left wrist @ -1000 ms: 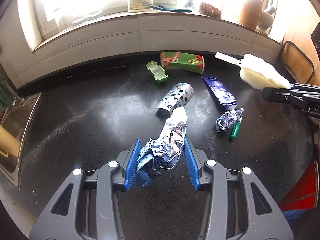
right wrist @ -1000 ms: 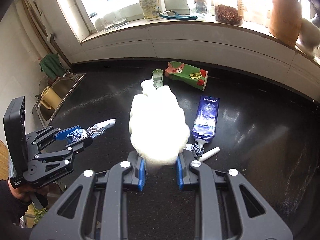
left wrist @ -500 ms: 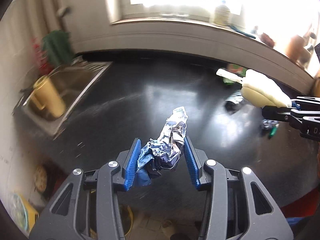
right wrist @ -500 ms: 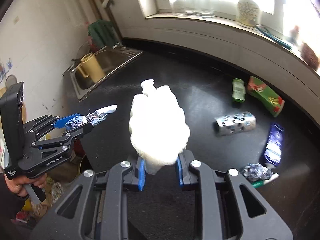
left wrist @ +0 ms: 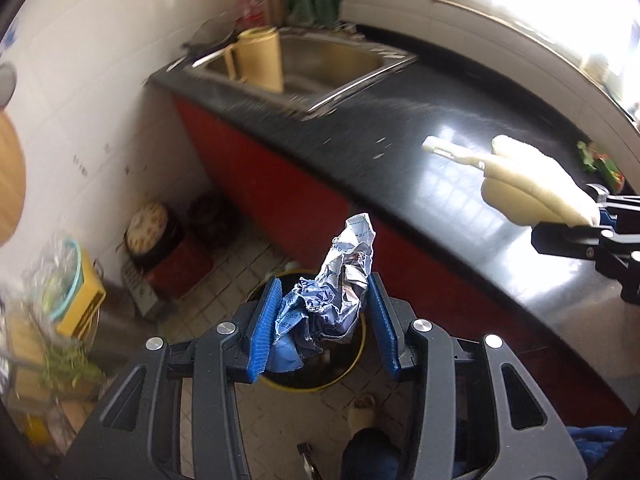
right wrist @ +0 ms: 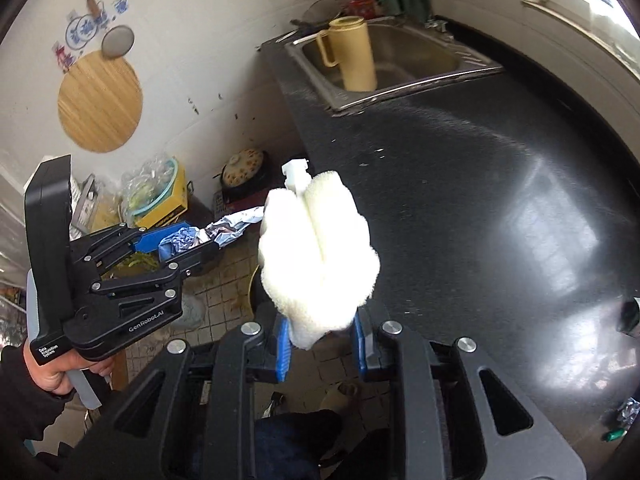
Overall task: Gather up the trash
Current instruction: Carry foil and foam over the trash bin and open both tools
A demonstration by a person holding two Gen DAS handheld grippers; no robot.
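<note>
My left gripper (left wrist: 324, 316) is shut on a crumpled silver and blue foil wrapper (left wrist: 340, 280) and holds it above a round yellow-rimmed bin (left wrist: 344, 376) on the tiled floor. The same left gripper (right wrist: 188, 240) with the wrapper (right wrist: 228, 228) shows in the right wrist view. My right gripper (right wrist: 320, 340) is shut on a white fluffy brush head (right wrist: 320, 248) with a plastic stub, held over the counter's front edge. The brush head (left wrist: 532, 188) also shows at the right in the left wrist view.
The black countertop (right wrist: 500, 200) with red cabinet fronts (left wrist: 280, 184) runs to the right. A steel sink (right wrist: 400, 60) holds a yellow jug (right wrist: 354, 56). Pots and a yellow box (right wrist: 168, 196) stand on the floor. Small trash (right wrist: 624, 416) lies on the counter's right edge.
Both grippers have swung left and down, away from the counter's trash, toward the floor. The left gripper with the wrapper is now over the bin. Both grips are unchanged.
</note>
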